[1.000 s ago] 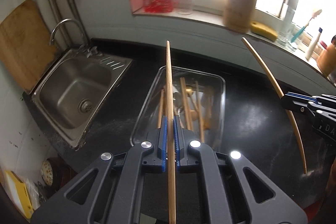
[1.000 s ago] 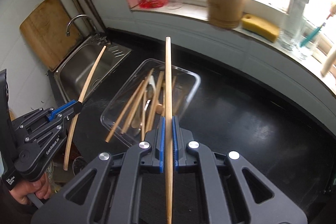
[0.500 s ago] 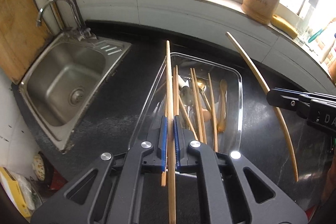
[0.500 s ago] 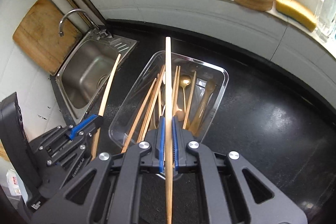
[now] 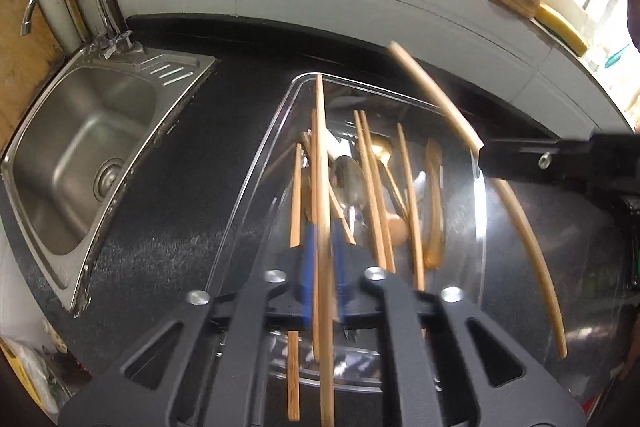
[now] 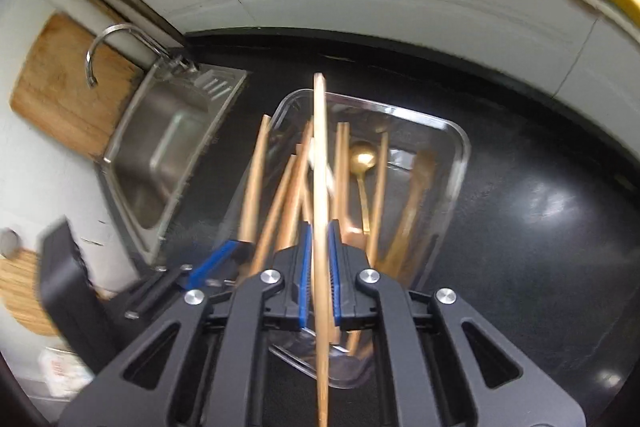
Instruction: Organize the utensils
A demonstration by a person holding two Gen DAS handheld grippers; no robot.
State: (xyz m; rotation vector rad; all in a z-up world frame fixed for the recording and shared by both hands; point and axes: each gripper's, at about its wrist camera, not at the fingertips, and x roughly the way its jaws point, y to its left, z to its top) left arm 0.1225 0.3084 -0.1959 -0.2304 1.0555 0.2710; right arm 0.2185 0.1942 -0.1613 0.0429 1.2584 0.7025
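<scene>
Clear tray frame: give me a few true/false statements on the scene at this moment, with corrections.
1. The clear tray sits on a black counter. True.
2. A gold spoon lies in the tray. True.
3. The tray holds only forks. False: mostly wooden chopsticks with spoons.
4. The sink is full of dishes. False: its basin is bare.
5. Each tool has a chopstick between its fingers. True: left tool, right tool, jaws opening.

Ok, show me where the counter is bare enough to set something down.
Bare counter lies between the sink and the tray, and to the tray's right up to the wall. The tray itself is crowded with chopsticks and spoons.
</scene>
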